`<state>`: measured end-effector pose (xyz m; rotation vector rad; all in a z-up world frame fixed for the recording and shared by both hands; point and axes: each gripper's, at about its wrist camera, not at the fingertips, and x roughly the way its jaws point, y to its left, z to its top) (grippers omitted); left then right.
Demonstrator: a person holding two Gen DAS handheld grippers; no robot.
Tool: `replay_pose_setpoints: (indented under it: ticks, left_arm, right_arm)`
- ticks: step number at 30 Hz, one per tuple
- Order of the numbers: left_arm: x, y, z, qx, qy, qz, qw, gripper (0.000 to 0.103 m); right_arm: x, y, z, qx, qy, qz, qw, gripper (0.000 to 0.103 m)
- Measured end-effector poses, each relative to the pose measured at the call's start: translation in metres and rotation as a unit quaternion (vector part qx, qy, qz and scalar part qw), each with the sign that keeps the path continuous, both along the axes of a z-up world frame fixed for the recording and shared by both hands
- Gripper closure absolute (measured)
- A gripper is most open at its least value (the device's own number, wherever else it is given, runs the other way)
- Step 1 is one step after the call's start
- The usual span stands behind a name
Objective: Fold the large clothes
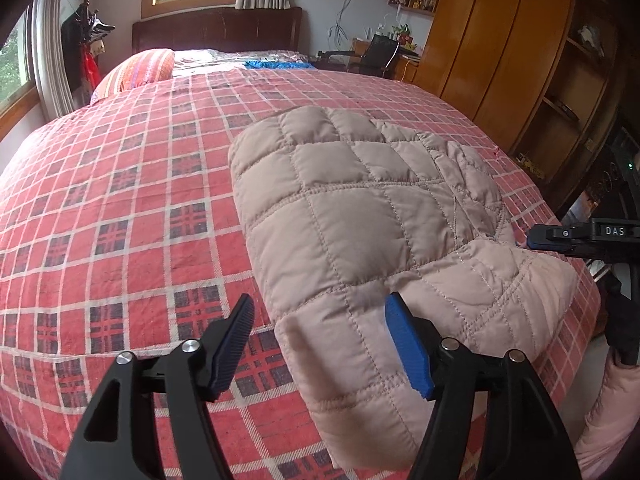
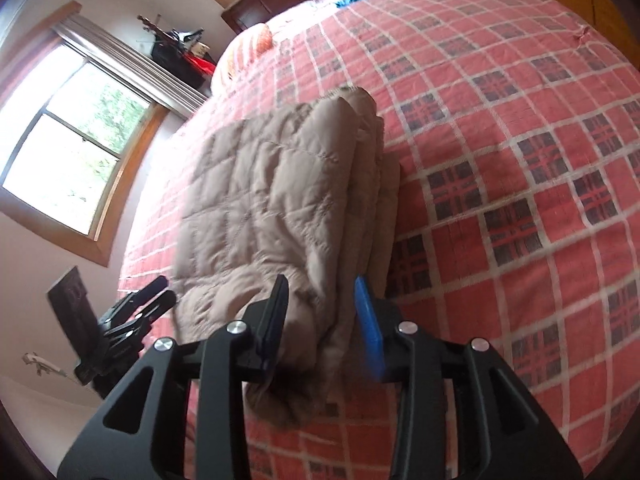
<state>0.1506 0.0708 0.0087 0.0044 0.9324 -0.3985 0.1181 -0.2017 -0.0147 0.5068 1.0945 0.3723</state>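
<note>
folded jacket [image 1: 360, 216] lies between both wide-open, empty grippers, left gripper [image 1: 320, 344] and right gripper [image 2: 322, 320].

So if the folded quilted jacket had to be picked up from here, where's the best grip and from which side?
Probably the stacked open edges of the jacket at its near end, approached from the foot of the bed. There the layers sit together between the open right gripper, so one pinch could catch them all.
</note>
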Motion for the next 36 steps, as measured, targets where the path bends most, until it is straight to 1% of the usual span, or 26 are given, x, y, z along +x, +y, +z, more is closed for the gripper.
replay_pose_setpoints:
  ticks: [1,2,4,7,8,9,10,12,15,17,18,19,21,24,26,28,32,36]
  left_arm:
    - [-0.006,0.002,0.003,-0.001,-0.005,0.001,1.0,0.035]
    - [-0.012,0.002,0.005,-0.003,-0.008,0.0,1.0,0.035]
    - [-0.022,0.002,0.006,-0.002,-0.009,0.0,1.0,0.035]
    - [-0.031,0.002,0.006,-0.002,-0.006,0.007,1.0,0.035]
    - [-0.032,0.001,0.005,-0.002,-0.006,0.008,1.0,0.035]
    - [-0.033,0.0,0.003,0.0,-0.006,0.008,0.9999,0.035]
    - [-0.033,-0.001,0.0,0.004,-0.005,0.01,0.9999,0.035]
    - [-0.032,-0.002,-0.004,0.009,0.003,0.013,0.9999,0.035]
    - [-0.034,0.002,-0.001,0.009,-0.004,0.02,0.9997,0.035]
    - [-0.036,0.002,0.004,0.011,-0.015,0.022,0.9996,0.035]
    - [-0.036,0.001,0.004,0.014,-0.019,0.023,0.9994,0.035]
    - [-0.036,-0.001,0.004,0.02,-0.022,0.024,0.9992,0.035]
    - [-0.033,-0.005,-0.003,0.036,-0.02,0.023,0.9989,0.035]
    - [-0.029,-0.006,-0.014,0.042,-0.007,0.017,0.9989,0.033]
    - [-0.028,-0.008,-0.018,0.046,-0.006,0.014,0.9988,0.032]
    - [-0.029,-0.009,-0.02,0.051,-0.007,0.012,0.9986,0.032]
    - [-0.026,-0.005,-0.025,0.039,0.001,0.012,0.9992,0.03]
    - [-0.024,0.0,-0.031,0.026,0.006,0.015,0.9995,0.028]
  right_arm:
    - [-0.009,-0.001,0.004,0.002,-0.006,0.004,1.0,0.063]
    - [-0.016,0.0,0.007,0.004,-0.011,0.008,1.0,0.058]
    - [-0.029,0.006,0.01,0.014,-0.016,0.023,1.0,0.057]
    - [-0.041,0.016,0.008,0.015,-0.013,0.042,0.999,0.057]
    - [-0.039,0.016,0.007,0.013,-0.011,0.045,0.999,0.062]
    - [-0.038,0.021,0.005,0.006,-0.004,0.046,0.999,0.079]
    - [-0.037,0.025,-0.001,0.002,0.006,0.048,0.999,0.086]
    - [-0.034,0.034,-0.006,0.015,0.012,0.061,0.998,0.094]
    - [-0.038,0.045,-0.01,0.029,0.011,0.077,0.997,0.096]
    - [-0.037,0.044,-0.012,0.02,0.012,0.067,0.997,0.096]
    - [-0.037,0.041,-0.014,0.029,0.016,0.07,0.997,0.096]
    - [-0.034,0.038,-0.02,0.035,0.025,0.069,0.997,0.096]
    - [-0.031,0.03,-0.037,0.027,0.042,0.058,0.997,0.096]
    - [-0.027,0.02,-0.06,0.057,0.066,0.056,0.995,0.095]
    - [-0.025,0.017,-0.069,0.067,0.071,0.056,0.994,0.095]
    - [-0.026,0.018,-0.071,0.059,0.068,0.059,0.994,0.095]
    - [-0.021,0.022,-0.074,0.043,0.07,0.062,0.995,0.096]
    - [-0.018,0.022,-0.08,0.049,0.076,0.061,0.994,0.096]
